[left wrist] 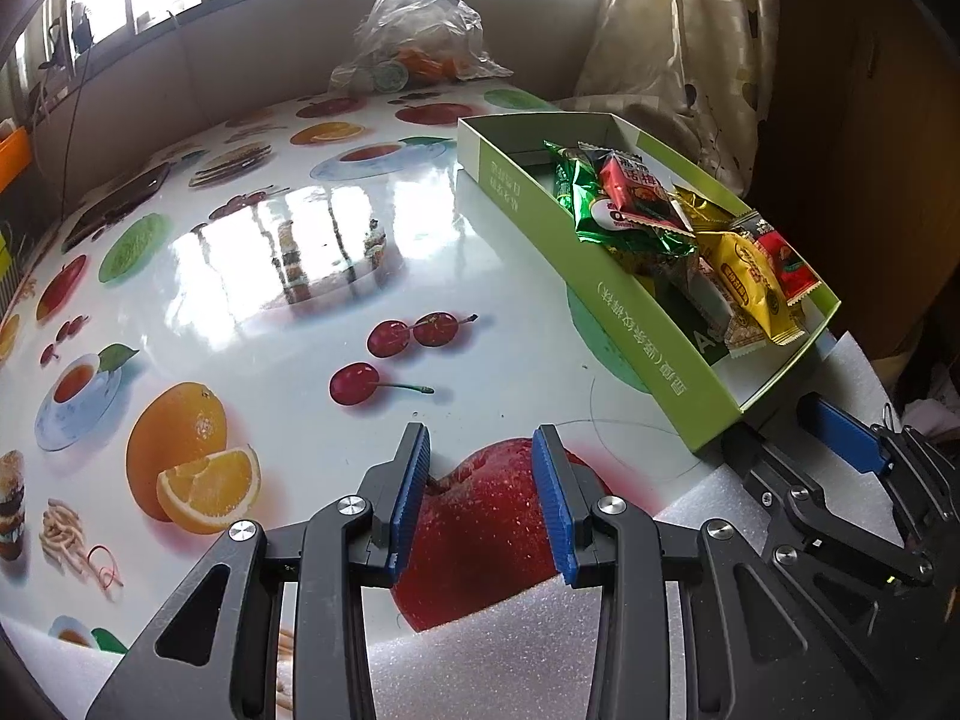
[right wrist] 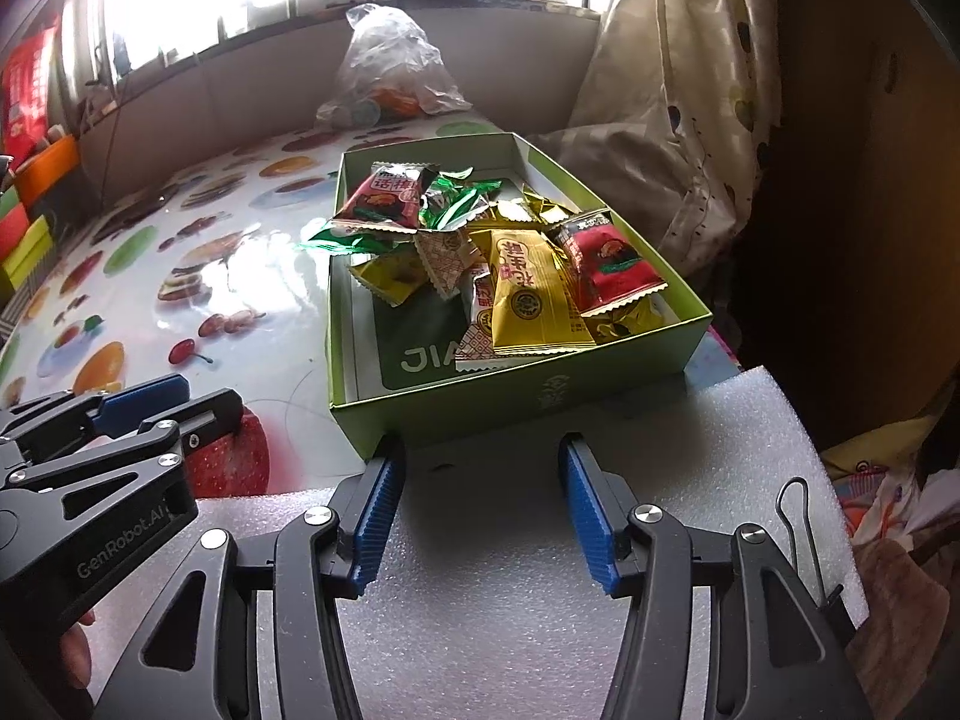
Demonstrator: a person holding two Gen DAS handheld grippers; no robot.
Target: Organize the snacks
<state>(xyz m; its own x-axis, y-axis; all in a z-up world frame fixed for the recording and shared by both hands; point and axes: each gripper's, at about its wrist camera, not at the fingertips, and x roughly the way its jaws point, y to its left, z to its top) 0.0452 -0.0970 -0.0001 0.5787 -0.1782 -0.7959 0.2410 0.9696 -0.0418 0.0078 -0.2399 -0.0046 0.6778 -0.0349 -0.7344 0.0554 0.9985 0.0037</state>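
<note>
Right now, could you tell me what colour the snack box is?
Light green outside, white inside; the snack box shows best in the right wrist view.

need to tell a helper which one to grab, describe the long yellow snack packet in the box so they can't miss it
Find the open green box at the table's right edge, beside the curtain. In its pile of wrappers, nearest the front wall, lies the long yellow packet. Only it carries red characters above a round dark emblem; the red packet lies to its right.

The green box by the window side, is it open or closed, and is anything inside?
Open. The green box has no lid on it, and a loose pile of wrapped snack packets lies inside, with part of its floor still bare.
</note>
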